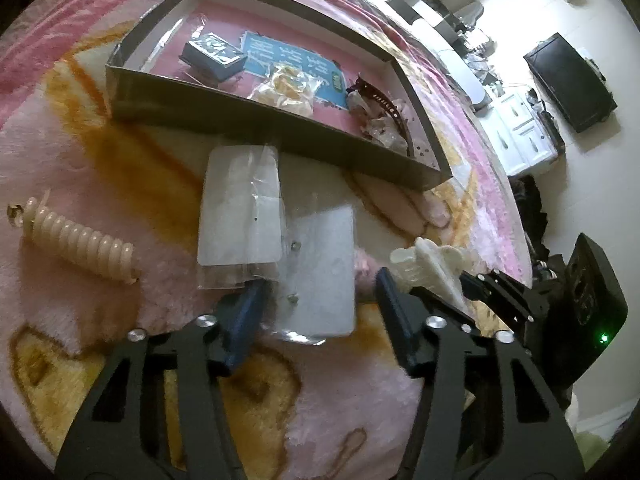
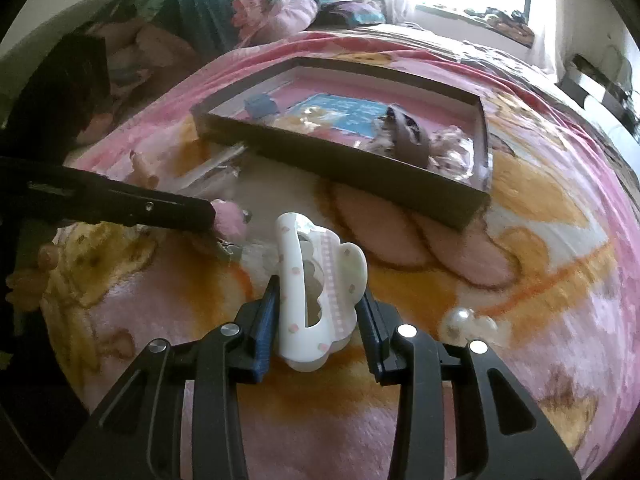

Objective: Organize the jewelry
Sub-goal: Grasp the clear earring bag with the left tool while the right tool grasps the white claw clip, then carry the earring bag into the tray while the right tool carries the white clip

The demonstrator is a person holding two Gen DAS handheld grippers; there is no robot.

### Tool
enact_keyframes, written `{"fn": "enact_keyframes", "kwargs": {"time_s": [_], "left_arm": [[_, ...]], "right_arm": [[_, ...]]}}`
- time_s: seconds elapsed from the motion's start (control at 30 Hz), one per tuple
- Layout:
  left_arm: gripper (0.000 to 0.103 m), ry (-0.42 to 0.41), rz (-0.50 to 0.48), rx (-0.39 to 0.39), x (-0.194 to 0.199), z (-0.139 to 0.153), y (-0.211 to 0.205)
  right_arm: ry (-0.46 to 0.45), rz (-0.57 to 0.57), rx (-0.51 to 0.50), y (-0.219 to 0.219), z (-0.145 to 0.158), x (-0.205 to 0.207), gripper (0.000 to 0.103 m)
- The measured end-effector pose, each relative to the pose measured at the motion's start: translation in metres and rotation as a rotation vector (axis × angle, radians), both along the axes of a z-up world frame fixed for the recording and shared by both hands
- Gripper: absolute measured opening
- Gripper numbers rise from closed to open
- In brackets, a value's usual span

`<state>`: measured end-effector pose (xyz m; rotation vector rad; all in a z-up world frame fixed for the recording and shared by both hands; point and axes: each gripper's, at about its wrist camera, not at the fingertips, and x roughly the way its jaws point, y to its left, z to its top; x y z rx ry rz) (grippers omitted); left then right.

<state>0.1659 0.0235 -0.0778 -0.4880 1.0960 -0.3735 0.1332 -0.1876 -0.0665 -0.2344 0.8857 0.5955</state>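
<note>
Hair clip (image 2: 316, 292), lying on the blanket (image 2: 520, 360) just in front of the box (image 2: 340, 160), is clamped by the right gripper (image 2: 318, 316); it should be lifted level over the box wall before release.

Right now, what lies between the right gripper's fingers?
The white hair claw clip sits between the right gripper pads, which press its sides; right wrist view.

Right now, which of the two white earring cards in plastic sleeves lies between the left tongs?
The lower card, the one nearer the camera, lies between the left tongs; the other card lies farther up, beside the cardboard box.
</note>
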Motion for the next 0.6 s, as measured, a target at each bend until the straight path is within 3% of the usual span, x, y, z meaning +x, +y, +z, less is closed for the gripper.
{"fn": "enact_keyframes", "kwargs": {"time_s": [0.17,0.6], "left_arm": [[0.035,0.004,-0.015,-0.01,-0.002,-0.001,-0.001],[0.033,-0.027,-0.015,0.037,-0.028,0.011,0.003]], "right_arm": [[0.002,-0.02,0.02,-0.009,0.005,-0.008,0.035],[-0.005,-0.017,0.075,-0.011,0.023,-0.032,0.035]]}}
